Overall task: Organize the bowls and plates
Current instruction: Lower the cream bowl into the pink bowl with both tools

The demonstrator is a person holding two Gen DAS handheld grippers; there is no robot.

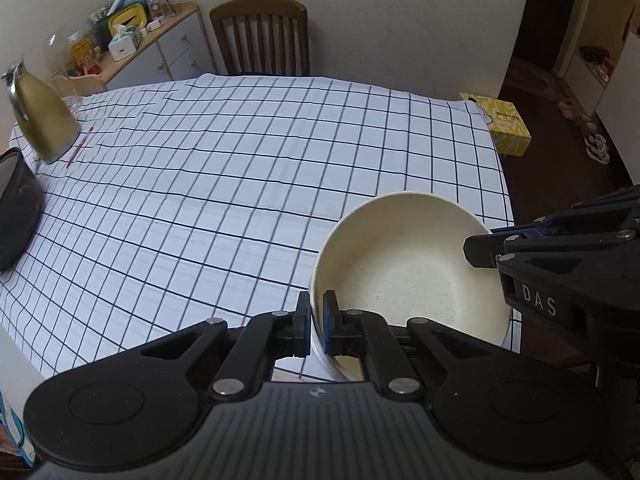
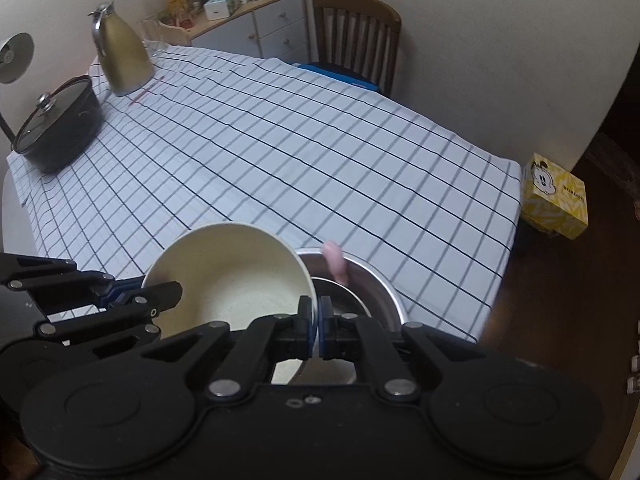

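Left claw point(image 1: 316, 322) and right claw point(image 2: 315, 328) pinching speckled cream bowl point(image 1: 404, 276) rim, tilted

Gold metal thermos jug point(image 2: 122, 54) upright beside black lidded pot point(image 2: 60, 124) on checked-cloth table point(image 2: 320, 152); brown wooden chair point(image 2: 356, 34) behind; yellow cardboard box point(image 2: 556, 196) on floor.
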